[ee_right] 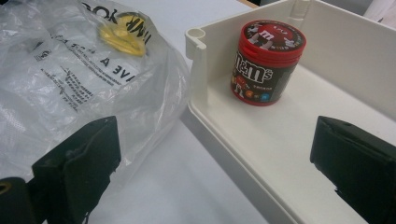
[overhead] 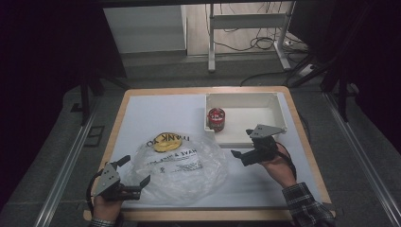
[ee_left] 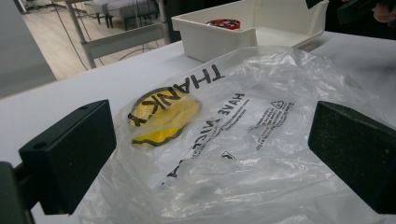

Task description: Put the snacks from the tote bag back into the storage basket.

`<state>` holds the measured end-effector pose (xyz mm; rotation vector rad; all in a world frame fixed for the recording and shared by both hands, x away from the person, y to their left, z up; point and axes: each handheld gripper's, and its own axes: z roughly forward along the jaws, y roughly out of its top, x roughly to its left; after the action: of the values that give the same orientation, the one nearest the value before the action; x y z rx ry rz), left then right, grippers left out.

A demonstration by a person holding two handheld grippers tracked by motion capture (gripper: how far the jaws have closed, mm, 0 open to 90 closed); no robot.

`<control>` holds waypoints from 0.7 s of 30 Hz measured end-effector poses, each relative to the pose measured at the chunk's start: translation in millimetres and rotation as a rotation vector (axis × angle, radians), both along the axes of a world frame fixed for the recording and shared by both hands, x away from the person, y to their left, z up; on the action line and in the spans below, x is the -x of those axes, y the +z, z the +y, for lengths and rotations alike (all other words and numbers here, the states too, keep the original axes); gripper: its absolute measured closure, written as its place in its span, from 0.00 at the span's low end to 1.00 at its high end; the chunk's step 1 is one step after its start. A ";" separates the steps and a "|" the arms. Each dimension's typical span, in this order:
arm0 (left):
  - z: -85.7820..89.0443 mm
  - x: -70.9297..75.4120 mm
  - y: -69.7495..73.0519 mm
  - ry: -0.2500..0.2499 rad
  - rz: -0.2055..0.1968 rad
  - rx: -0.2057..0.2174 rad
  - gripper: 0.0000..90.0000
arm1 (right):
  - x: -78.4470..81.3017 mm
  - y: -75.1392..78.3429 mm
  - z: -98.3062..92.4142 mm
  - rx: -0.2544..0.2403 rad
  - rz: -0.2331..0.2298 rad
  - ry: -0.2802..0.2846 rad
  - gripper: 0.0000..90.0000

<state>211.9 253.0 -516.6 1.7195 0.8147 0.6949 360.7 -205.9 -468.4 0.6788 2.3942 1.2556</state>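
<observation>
Two black tongs frame the scene from the near edge of the worktop [overhead: 142, 106]. On the person's left, the left tongs [overhead: 138, 171] are spread wide apart, jaws flanking the near edge of a crumpled clear plastic bag [overhead: 179, 163] without gripping it. Black lettering and a yellow round patch [overhead: 164, 142] show through the bag. On the right, the right tongs [overhead: 242, 143] are also wide apart and hold nothing, pointing toward a white tray [overhead: 279, 111]. A red-lidded candy jar [overhead: 216, 119] stands upright in the tray's near left corner, just beyond the bag.
</observation>
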 end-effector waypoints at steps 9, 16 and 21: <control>-0.1 0.0 -0.1 -0.001 0.001 0.000 0.01 | 5.9 -3.1 -5.7 0.007 -0.003 -0.009 0.02; -0.2 0.0 -0.1 -0.001 0.001 -0.001 0.01 | 10.7 -5.6 -10.3 0.008 0.001 -0.017 0.02; -0.2 -0.1 -0.2 -0.002 0.002 -0.001 0.01 | 14.0 -6.2 -13.9 0.006 -0.001 -0.022 0.02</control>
<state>212.0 252.8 -516.7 1.7214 0.8142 0.6930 346.8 -219.8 -474.6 0.7001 2.3822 1.2387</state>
